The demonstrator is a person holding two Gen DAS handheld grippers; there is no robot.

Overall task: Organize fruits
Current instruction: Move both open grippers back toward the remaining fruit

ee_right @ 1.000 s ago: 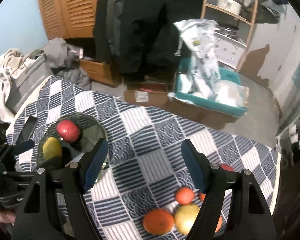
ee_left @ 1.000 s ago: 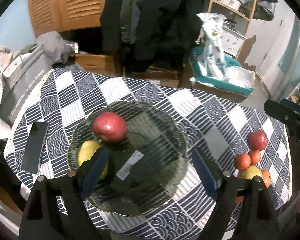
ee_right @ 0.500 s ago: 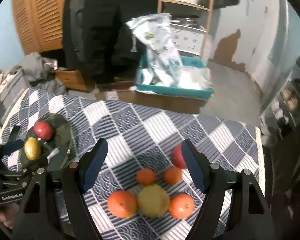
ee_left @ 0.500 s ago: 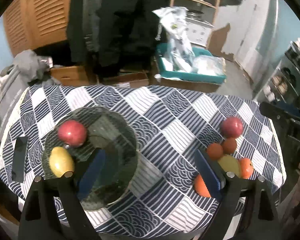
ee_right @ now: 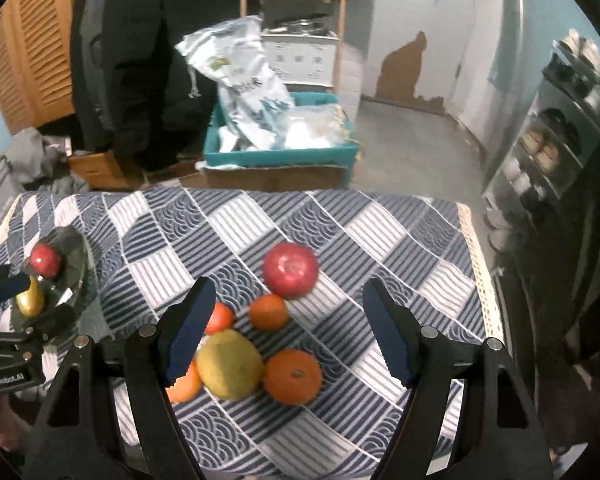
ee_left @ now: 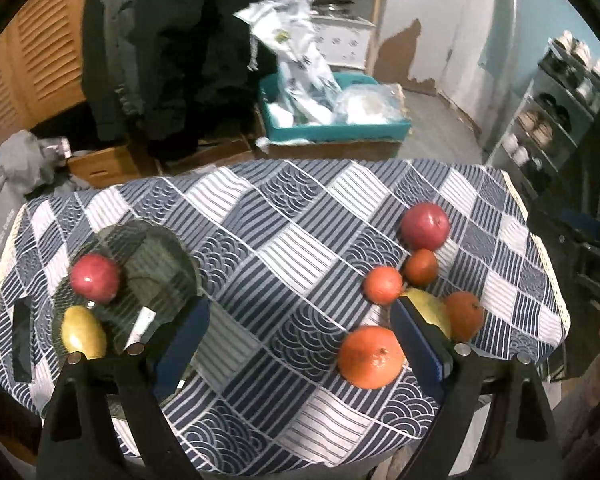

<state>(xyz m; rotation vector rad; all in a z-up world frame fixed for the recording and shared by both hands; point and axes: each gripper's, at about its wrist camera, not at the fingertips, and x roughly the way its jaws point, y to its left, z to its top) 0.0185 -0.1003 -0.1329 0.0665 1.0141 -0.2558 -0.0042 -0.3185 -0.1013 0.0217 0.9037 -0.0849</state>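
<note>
The bench (ee_left: 284,240) is covered with a blue and white checked cloth with wave and stripe patterns. At its left end stands a round dark glass plate (ee_left: 156,256), and in it lie a red apple (ee_left: 94,278) and a yellow-green pear (ee_left: 83,332), close to each other. At the right end of the bench is a loose group of fruits: a large red apple (ee_right: 291,270) at the far side, two small orange mandarins (ee_right: 268,311) in front of it, then a yellow-green pear (ee_right: 230,364) with one bigger orange (ee_right: 293,377) touching its right side and another orange (ee_left: 370,356) at its left.

The left gripper (ee_left: 300,344) hangs above the middle of the bench. Its fingers (ee_left: 182,344) have just been opening and now stand wide apart with nothing between them; only the cloth is seen in the gap.

The right gripper (ee_right: 288,336) hangs above the group of fruits. Its blue-padded fingers (ee_right: 386,338) are apart and hold nothing; the pear, one mandarin and the bigger orange are seen between them, lower on the bench, and the pads do not touch them.

In the right wrist view the left gripper appears at the left edge, in front of the glass plate.
</note>
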